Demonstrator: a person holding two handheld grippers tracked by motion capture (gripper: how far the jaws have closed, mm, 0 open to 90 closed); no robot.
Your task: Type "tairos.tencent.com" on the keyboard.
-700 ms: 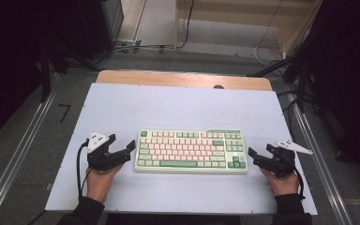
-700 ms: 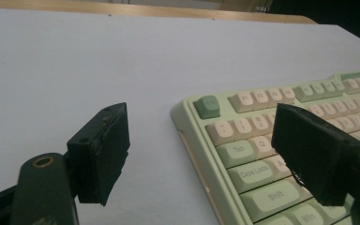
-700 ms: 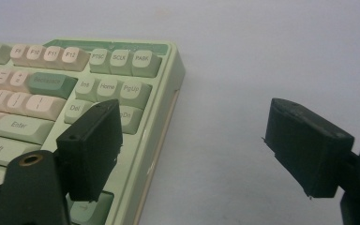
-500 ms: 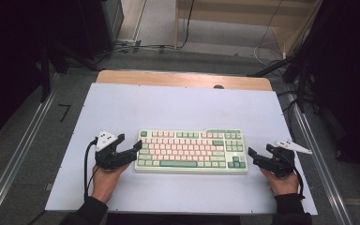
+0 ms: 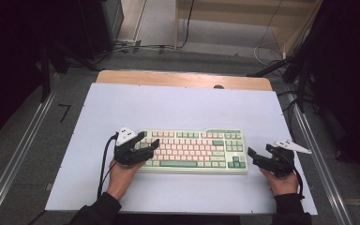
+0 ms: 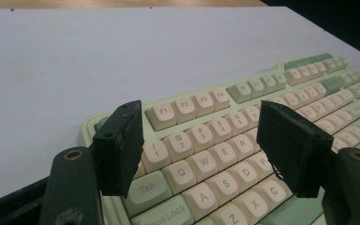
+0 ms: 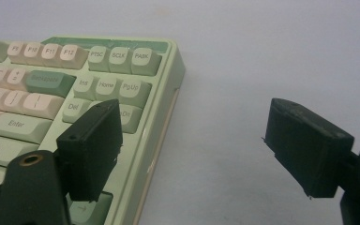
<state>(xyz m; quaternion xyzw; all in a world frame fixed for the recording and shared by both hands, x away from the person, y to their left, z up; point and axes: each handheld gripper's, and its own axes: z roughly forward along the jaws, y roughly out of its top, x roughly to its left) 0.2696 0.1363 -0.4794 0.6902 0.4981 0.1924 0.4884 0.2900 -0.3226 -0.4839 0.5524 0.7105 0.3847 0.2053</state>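
A pale green plastic keyboard with cream and pink keycaps lies near the front middle of a white rectangular table top. The left gripper hangs over the keyboard's left end, its jaws apart with nothing between them, the Tab and letter keys showing below. The right gripper waits just beside the right end, jaws also spread and empty. The step in hand looks like an approach to the keys or the case; next, each gripper needs lowering squarely onto its end. Beyond the far wooden edge lie grey floor and cables in a dim room
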